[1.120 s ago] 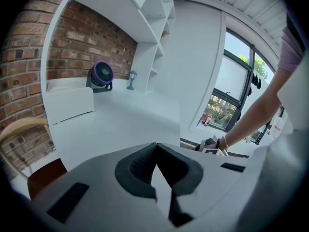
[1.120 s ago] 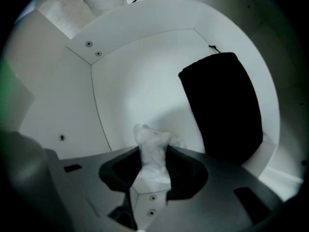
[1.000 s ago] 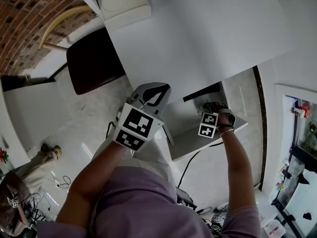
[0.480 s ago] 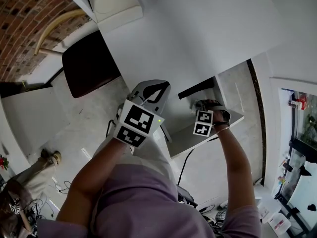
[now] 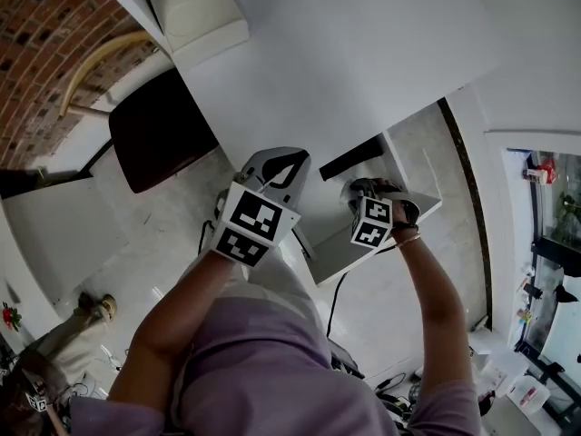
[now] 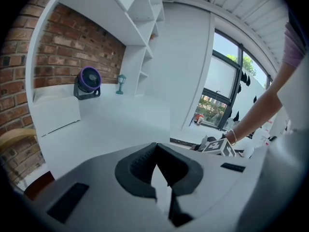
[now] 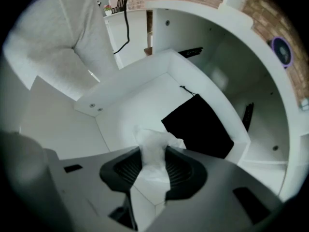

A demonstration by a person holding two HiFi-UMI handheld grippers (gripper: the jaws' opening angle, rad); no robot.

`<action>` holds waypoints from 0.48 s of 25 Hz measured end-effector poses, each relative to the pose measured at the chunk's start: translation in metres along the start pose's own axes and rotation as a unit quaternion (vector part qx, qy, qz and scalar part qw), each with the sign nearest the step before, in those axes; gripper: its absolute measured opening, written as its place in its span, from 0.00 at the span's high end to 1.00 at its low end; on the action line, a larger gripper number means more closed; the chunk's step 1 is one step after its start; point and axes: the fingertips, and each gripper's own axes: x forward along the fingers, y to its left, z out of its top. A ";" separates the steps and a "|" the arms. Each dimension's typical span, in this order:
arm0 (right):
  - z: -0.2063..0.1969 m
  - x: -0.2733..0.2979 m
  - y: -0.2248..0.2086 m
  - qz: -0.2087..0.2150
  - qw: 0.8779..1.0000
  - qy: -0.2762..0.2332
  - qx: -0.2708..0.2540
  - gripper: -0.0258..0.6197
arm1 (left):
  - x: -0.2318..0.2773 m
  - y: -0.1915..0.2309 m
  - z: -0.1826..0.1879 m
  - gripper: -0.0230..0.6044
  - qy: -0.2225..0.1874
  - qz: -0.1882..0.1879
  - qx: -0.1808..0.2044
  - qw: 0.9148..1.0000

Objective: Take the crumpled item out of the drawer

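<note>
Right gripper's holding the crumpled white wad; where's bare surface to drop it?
White desk top: wide bare stretch from the open white drawer to the white box and purple fan. In the drawer, only the floor beside the black flat sheet is free, and the right gripper with the crumpled white wad hangs over it.

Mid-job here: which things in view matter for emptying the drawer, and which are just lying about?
Job: crumpled white item, clamped in the right tongs; open drawer.
Lying about: flat black item in the drawer; purple fan; dark chair; left tongs, shut and empty.
</note>
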 end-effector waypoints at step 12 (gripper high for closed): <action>0.038 -0.045 -0.002 -0.035 0.991 -0.062 0.113 0.74 | -0.004 -0.005 0.001 0.96 -0.002 -0.030 0.021 0.999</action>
